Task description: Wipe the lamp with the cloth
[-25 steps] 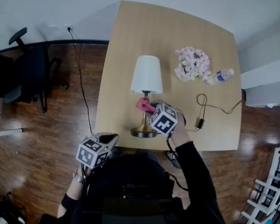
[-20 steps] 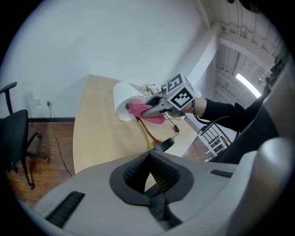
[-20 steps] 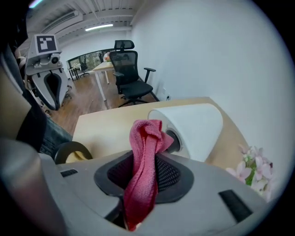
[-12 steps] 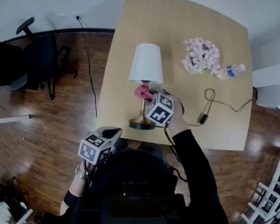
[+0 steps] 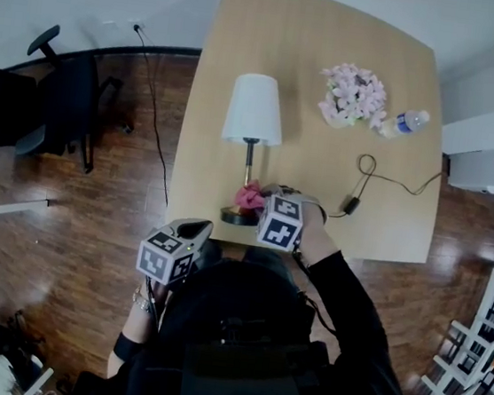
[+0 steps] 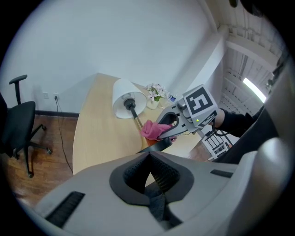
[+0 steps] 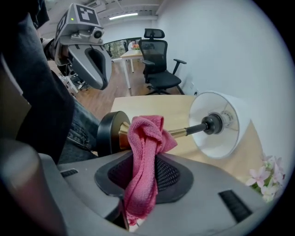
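Left gripper (image 5: 194,229): jaws closed together with nothing between them. It is held off the table (image 5: 338,33), at about seven o'clock from the lamp base (image 5: 229,216), and takes no part in the work.

Lamp (image 5: 254,108): upright near the table's six o'clock edge, with the white shade at twelve o'clock above the base.

Pink cloth (image 5: 249,196): bunched against the bottom of the stem (image 5: 250,159), just above the base.

Right gripper (image 5: 262,205): jaws narrowed and clamped on the cloth, coming in from four o'clock.

Progress: wiping is judged under way at the foot of the stem. No surface shows visibly whether it has been cleaned. The cloth is not touching the base disc or the shade, so both are taken as outstanding.

Artificial flowers (image 5: 356,96) and a water bottle (image 5: 410,121) lie at two o'clock, well apart from the work.
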A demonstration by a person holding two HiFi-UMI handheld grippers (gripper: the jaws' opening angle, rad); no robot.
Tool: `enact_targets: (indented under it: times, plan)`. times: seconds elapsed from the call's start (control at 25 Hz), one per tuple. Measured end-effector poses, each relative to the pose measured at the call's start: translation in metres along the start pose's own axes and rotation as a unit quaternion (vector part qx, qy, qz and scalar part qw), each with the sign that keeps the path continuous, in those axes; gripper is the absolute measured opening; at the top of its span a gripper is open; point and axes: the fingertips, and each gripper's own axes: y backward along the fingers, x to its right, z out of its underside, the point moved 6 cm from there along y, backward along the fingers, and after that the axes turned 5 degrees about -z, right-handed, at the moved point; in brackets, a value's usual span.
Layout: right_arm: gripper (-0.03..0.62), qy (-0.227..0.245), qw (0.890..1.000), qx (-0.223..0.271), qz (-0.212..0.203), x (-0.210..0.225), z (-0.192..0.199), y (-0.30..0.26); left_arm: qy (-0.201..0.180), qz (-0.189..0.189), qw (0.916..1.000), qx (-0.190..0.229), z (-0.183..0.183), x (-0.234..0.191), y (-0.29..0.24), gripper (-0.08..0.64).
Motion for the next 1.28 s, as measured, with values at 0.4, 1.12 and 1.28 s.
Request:
enact_targets:
  times: [0.4,1.12,1.28]
  plan:
    - [0.12,-0.046,0.994,0.074,0.066,0.059,-0.024,0.035,-0.017,0.007,0.9998,0.003,-0.011,0.004,-0.008,0.005]
    - [0.118,-0.034,0.994,0.045,-0.088,0.0,-0.017,-0.003,-0.017,0.003,0.9998,-0.004,-0.006,0.005,-0.008,0.005]
    - [0.117,-0.04,0.989,0.081,-0.116,-0.011,-0.018,0.004,-0.028,0.007,0.9996,-0.005,-0.011,0.008,-0.012,0.005]
